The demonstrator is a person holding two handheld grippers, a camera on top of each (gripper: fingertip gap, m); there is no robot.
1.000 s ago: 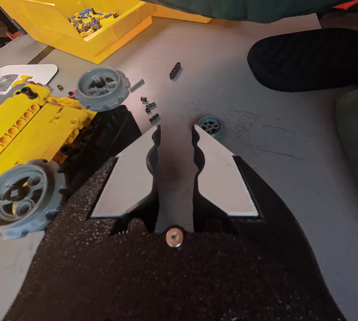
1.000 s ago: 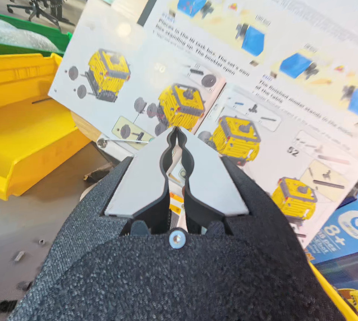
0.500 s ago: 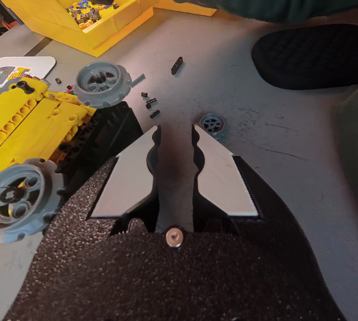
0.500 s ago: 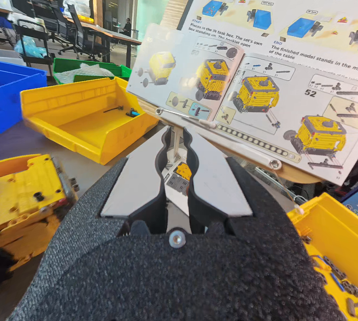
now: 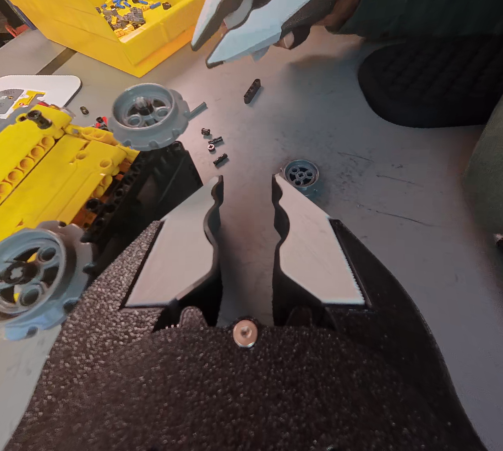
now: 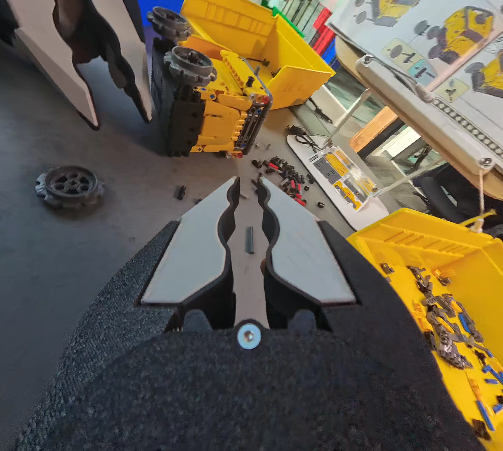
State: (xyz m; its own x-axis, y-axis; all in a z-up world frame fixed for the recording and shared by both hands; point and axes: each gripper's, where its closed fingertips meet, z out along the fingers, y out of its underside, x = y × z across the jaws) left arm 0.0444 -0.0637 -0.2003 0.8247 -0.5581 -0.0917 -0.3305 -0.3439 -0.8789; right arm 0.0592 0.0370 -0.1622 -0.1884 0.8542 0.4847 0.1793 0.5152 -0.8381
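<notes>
My left gripper (image 5: 247, 179) is open and empty, low over the grey table. A small grey wheel (image 5: 300, 174) lies just right of its right fingertip, and black pins (image 5: 215, 144) lie just ahead. A yellow and black brick model (image 5: 54, 166) lies on its side to the left, with two large grey toothed wheels (image 5: 149, 119) on it. My right gripper (image 6: 249, 179) is slightly open and empty, hovering above a short grey axle (image 6: 250, 240) that lies on the table. The right gripper also shows in the left wrist view (image 5: 204, 54), and the left gripper in the right wrist view (image 6: 122, 119).
A yellow bin (image 5: 68, 11) of small parts stands at the back left. A black pad (image 5: 435, 84) lies at the right. In the right wrist view are a loose toothed wheel (image 6: 70, 186), a pile of pins (image 6: 285, 174), a sticker sheet (image 6: 343, 182), a second yellow bin (image 6: 258, 38) and a booklet on a stand (image 6: 435, 16). Between my left fingertips and the small grey wheel (image 5: 300, 174) there is roughly 4 centimetres. My right wrist view (image 6: 70, 175) looks at it from another angle.
My right gripper has swung down from the booklet to the table near the model and opened a little. My left gripper has barely moved.
</notes>
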